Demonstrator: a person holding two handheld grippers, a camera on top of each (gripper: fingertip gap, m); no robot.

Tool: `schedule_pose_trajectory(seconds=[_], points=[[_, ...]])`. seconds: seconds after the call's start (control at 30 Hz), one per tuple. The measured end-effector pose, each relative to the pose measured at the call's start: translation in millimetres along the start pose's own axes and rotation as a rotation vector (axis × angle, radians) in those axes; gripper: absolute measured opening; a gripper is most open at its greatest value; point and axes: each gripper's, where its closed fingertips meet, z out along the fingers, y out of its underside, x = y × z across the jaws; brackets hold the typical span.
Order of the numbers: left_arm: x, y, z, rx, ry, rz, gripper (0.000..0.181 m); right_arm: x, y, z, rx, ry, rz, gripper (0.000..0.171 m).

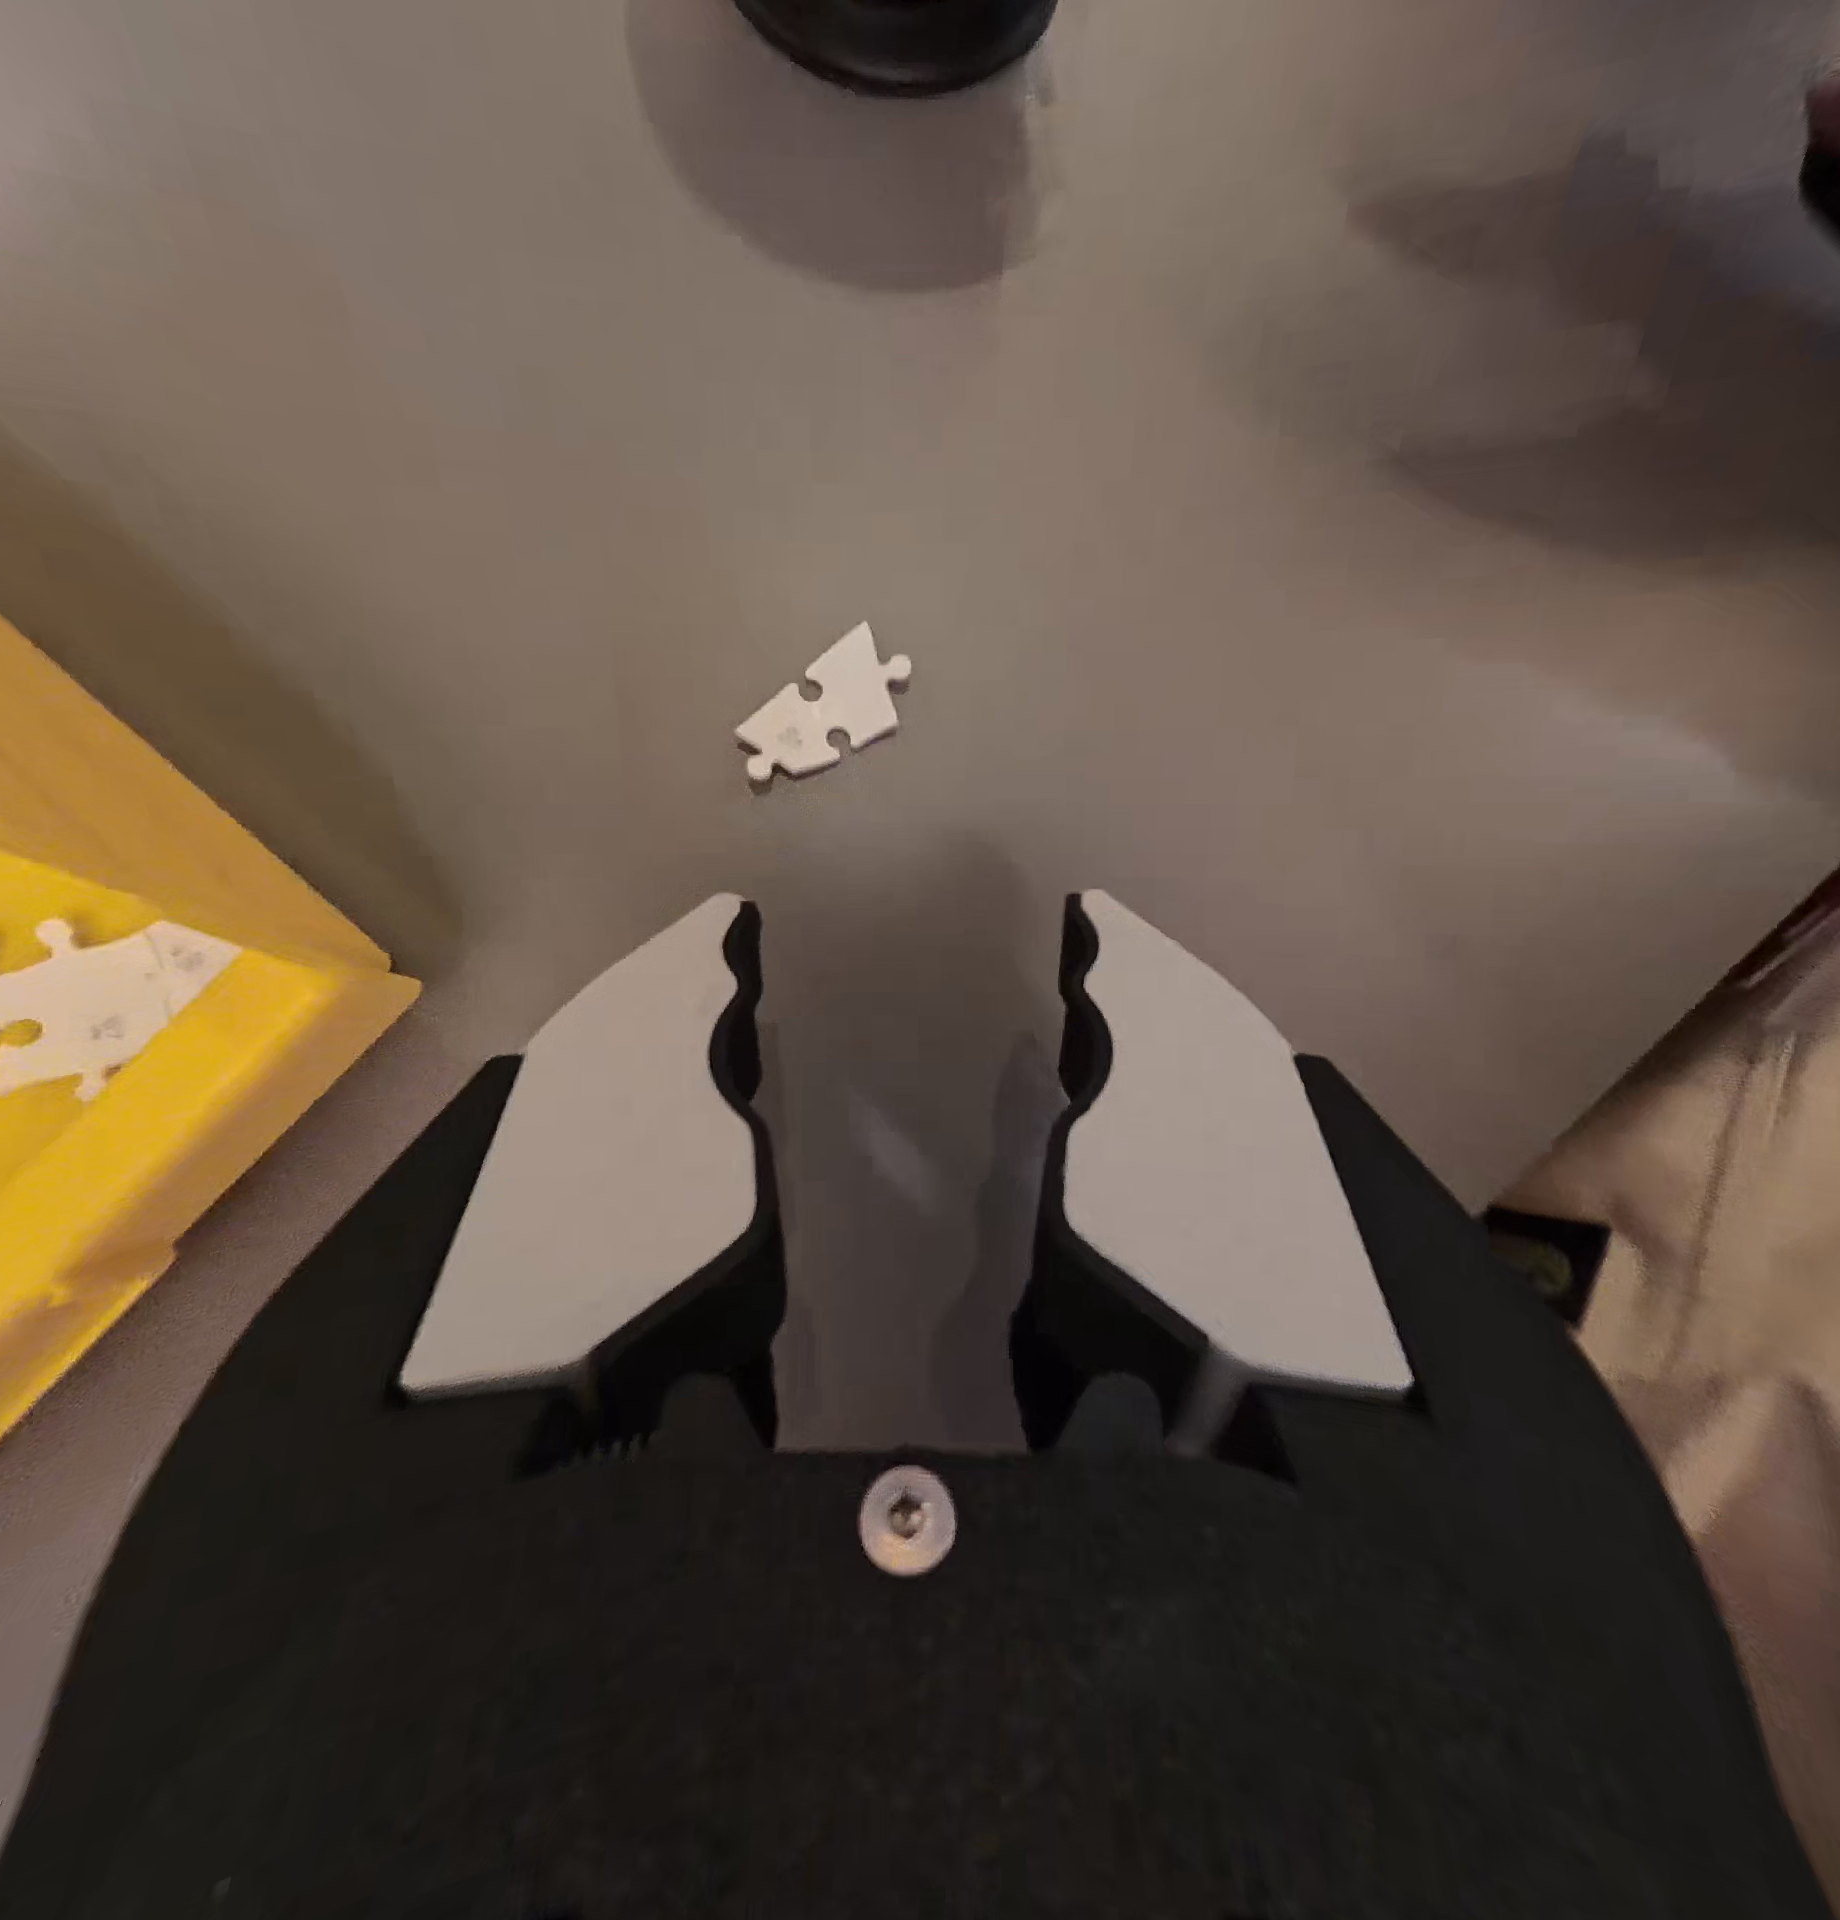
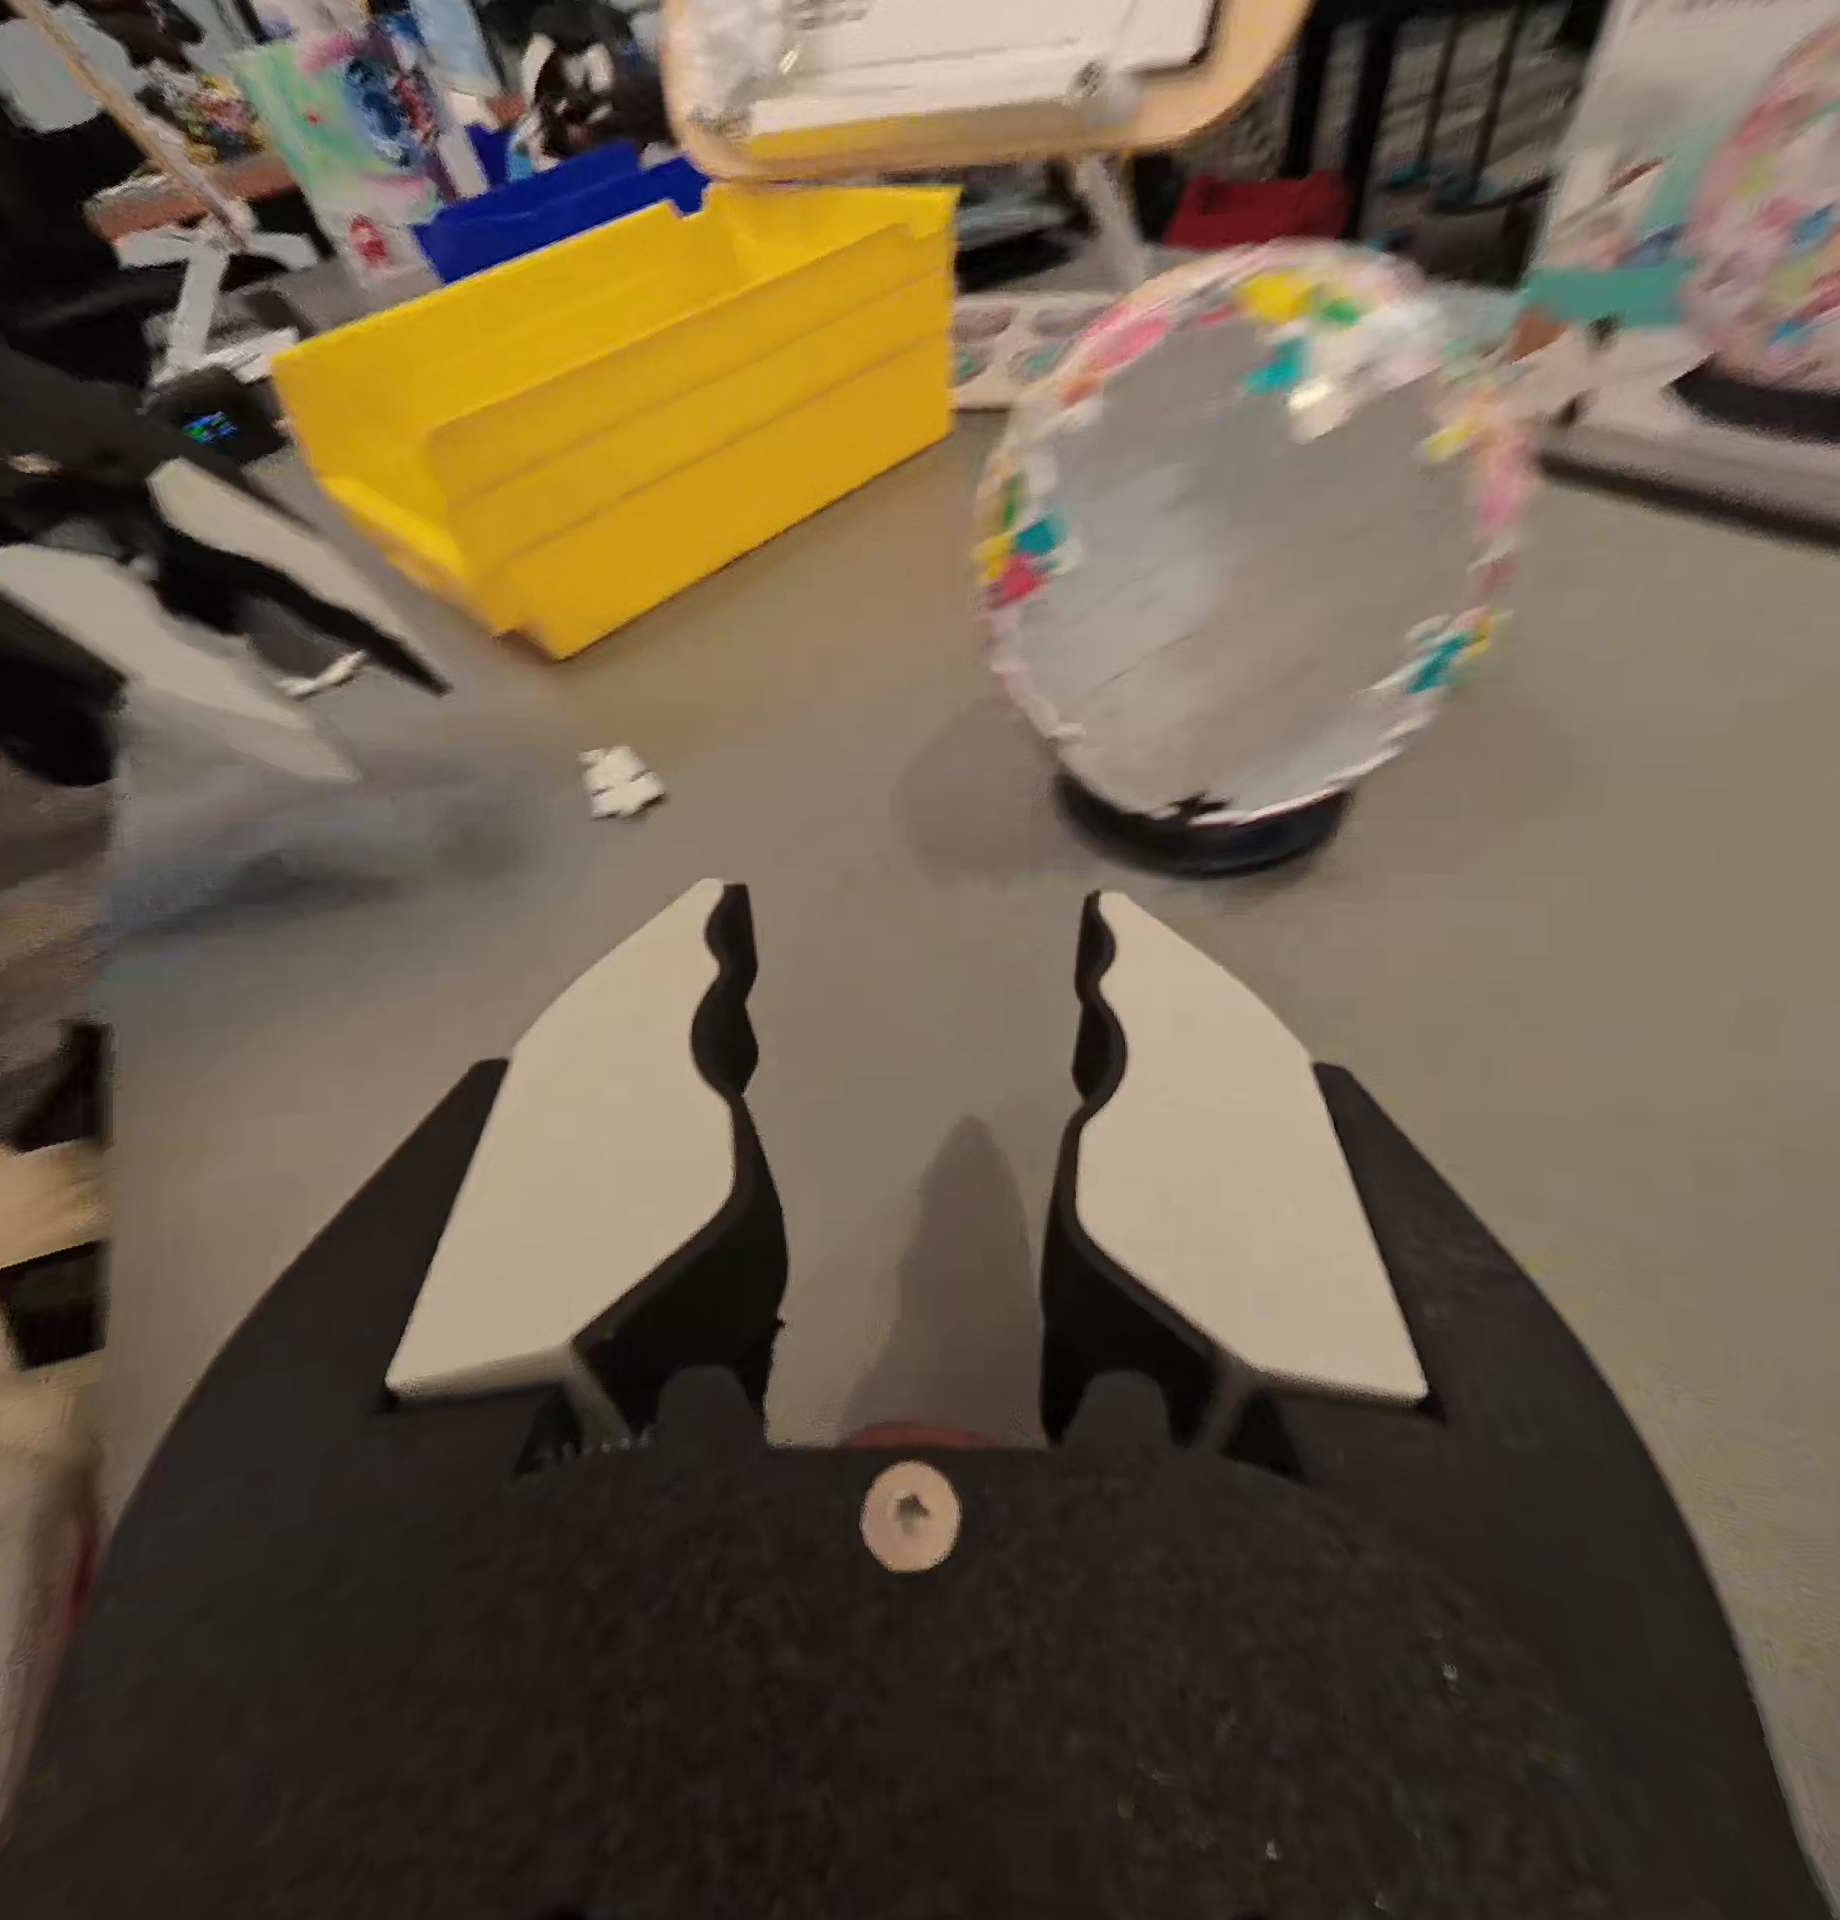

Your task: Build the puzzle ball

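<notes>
Two joined white puzzle pieces (image 1: 824,704) lie flat on the grey table, just ahead of my left gripper (image 1: 911,914), which is open and empty above the table. The same pair shows in the right wrist view (image 2: 620,781). The part-built puzzle ball (image 2: 1248,561), colourful outside and grey inside, stands on a dark round stand (image 2: 1202,831), its open side facing me. My right gripper (image 2: 916,909) is open and empty, near of the ball. The left gripper (image 2: 220,623) shows at the left of the right wrist view.
A yellow bin (image 1: 116,1039) with loose white pieces (image 1: 54,997) sits left of my left gripper; it also shows in the right wrist view (image 2: 635,416). A blue bin (image 2: 542,218) stands behind it. The ball's dark stand (image 1: 895,42) is at the top. A beige cloth (image 1: 1747,1247) lies at the right table edge.
</notes>
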Motion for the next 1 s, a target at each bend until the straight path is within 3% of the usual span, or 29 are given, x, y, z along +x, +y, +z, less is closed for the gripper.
schedule_pose_trajectory(seconds=[0.1, 0.17, 0.27, 0.4, 0.57, 0.83, 1.0], points=[[-18, -5, 13, 0.035, -0.048, 0.037, 0.051, -44, 9, 8, -0.055, -0.043, -0.049, 0.055], [-22, -6, 25, 0.005, -0.011, 0.069, 0.051, -73, 19, 23, -0.11, -0.123, -0.136, 0.035], [-21, -10, 25, 0.018, 0.027, 0.095, 0.044, -96, 34, 59, -0.229, -0.2, -0.27, 0.028], [-21, -8, 17, 0.078, 0.018, 0.083, 0.034, -91, 44, 109, -0.386, -0.2, -0.371, 0.019], [-29, -10, 25, 0.093, 0.019, 0.077, 0.034, -100, 44, 141, -0.483, -0.301, -0.336, 0.017], [-30, -9, 29, 0.123, 0.074, 0.03, 0.034, -104, 49, 152, -0.491, -0.262, -0.392, 0.017], [-28, -2, 36, 0.088, 0.091, 0.016, 0.035, -103, 50, 153, -0.487, -0.222, -0.418, 0.006]])
